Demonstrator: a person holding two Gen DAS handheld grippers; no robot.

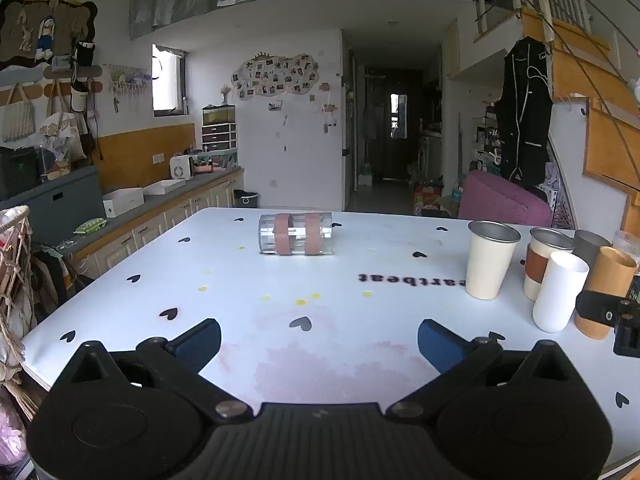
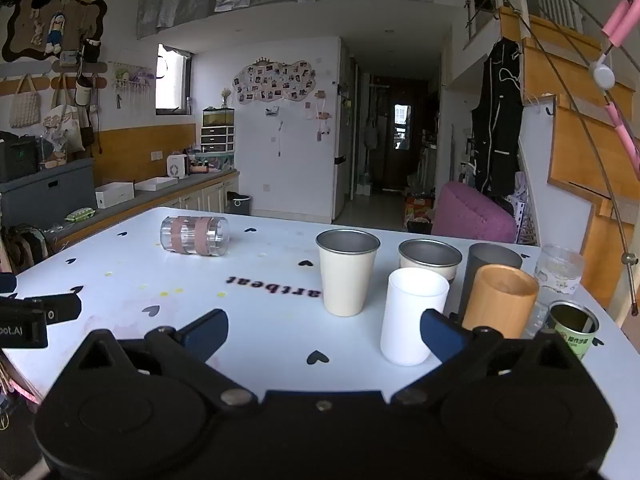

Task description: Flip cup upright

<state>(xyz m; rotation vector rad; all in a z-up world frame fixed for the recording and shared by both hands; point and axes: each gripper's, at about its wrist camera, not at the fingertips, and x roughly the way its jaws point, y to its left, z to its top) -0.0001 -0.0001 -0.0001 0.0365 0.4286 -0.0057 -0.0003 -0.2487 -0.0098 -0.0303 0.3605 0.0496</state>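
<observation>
One toppled cup [image 1: 295, 234] beyond left tool [image 1: 319, 342]

A: Both views are being lit dimly and evenly by daylight that is being admitted through the window [image 1: 168, 80] on the left wall; the hallway [image 1: 396, 120] is being left nearly black.

B: Only faint, soft shadows are being cast on the table [image 1: 360, 344]. A mild sheen is being picked up on the clear cup [image 1: 295, 234] lying on its side.

A: Strong fisheye bending is being shown at the edges: the stair rail [image 2: 580, 120] is being curved, and the corners are being vignetted to black.

B: Slight softness is being noted in the printed lettering [image 2: 274, 282]; far detail is being rendered grainy.
</observation>
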